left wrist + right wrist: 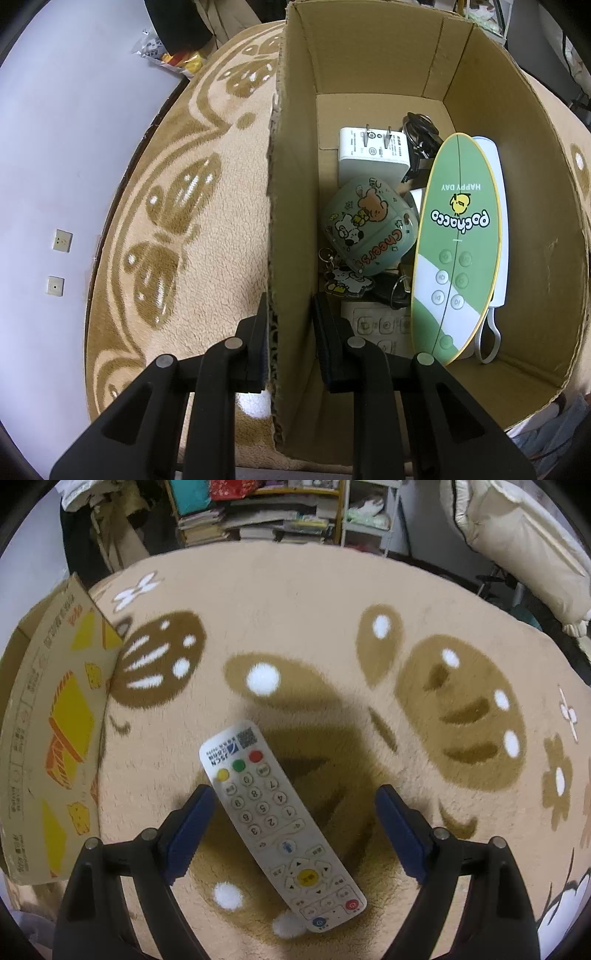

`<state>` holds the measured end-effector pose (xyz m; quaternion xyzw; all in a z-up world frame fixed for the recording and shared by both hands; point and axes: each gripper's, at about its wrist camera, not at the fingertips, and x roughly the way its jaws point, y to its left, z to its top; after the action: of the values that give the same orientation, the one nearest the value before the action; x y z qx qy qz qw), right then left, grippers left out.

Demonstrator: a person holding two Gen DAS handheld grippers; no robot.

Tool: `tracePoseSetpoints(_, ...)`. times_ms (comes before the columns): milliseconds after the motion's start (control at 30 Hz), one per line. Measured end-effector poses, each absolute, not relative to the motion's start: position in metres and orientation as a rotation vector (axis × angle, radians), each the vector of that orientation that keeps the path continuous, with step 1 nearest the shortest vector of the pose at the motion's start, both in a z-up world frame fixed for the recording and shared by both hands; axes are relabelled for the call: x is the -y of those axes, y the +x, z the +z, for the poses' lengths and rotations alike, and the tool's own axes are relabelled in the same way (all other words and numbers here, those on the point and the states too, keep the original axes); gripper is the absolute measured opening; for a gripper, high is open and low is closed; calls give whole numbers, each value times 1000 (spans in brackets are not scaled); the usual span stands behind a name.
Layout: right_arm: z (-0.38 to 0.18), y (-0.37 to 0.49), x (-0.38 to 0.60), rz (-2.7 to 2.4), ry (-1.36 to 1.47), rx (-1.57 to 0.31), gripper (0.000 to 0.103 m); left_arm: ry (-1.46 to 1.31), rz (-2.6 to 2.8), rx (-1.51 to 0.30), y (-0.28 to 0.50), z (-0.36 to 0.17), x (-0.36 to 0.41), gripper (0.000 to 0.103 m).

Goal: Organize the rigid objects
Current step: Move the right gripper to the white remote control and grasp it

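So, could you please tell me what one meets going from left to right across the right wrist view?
Printed cardboard box with yellow cheese pictures → left blue-padded finger of the right tongs → white oblong remote control with coloured buttons → right blue-padded finger, all over the beige patterned fleece blanket.

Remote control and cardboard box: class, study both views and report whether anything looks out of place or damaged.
The white remote control lies alone on the beige rug, askew between the open right gripper, while the other items sit in the cardboard box. The box wall held by the left gripper has a ragged edge.
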<state>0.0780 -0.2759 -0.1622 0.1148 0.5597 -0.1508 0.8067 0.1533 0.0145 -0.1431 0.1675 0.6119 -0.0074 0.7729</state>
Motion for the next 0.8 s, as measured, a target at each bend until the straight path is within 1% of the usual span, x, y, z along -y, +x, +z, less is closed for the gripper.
tracePoseSetpoints(67, -166, 79, 272, -318, 230, -1211, 82, 365, -16, -1326, 153, -143, -14, 21)
tracePoseSetpoints(133, -170, 80, 268, -303, 229, -1226, 80, 366, -14, -1325, 153, -143, -14, 21)
tracePoseSetpoints(200, -176, 81, 268, -298, 235, -1243, 73, 366, -12, -1324, 152, -143, -14, 21)
tracePoseSetpoints(333, -186, 82, 267, -307, 250, -1252, 66, 362, -9, -1328, 153, -145, -14, 21)
tracePoseSetpoints(367, -185, 82, 267, -305, 251, -1247, 57, 365, -9, -1328, 153, -145, -14, 21)
tracePoseSetpoints(400, -184, 82, 266, -299, 252, -1242, 51, 367, -7, -1329, 154, -145, -14, 21)
tracePoseSetpoints(467, -183, 80, 263, -314, 225, -1241, 45, 368, -6, -1329, 154, -145, -13, 21)
tracePoseSetpoints(800, -173, 82, 250, -311, 213, -1211, 44, 374, -6, -1327, 154, -146, -11, 21)
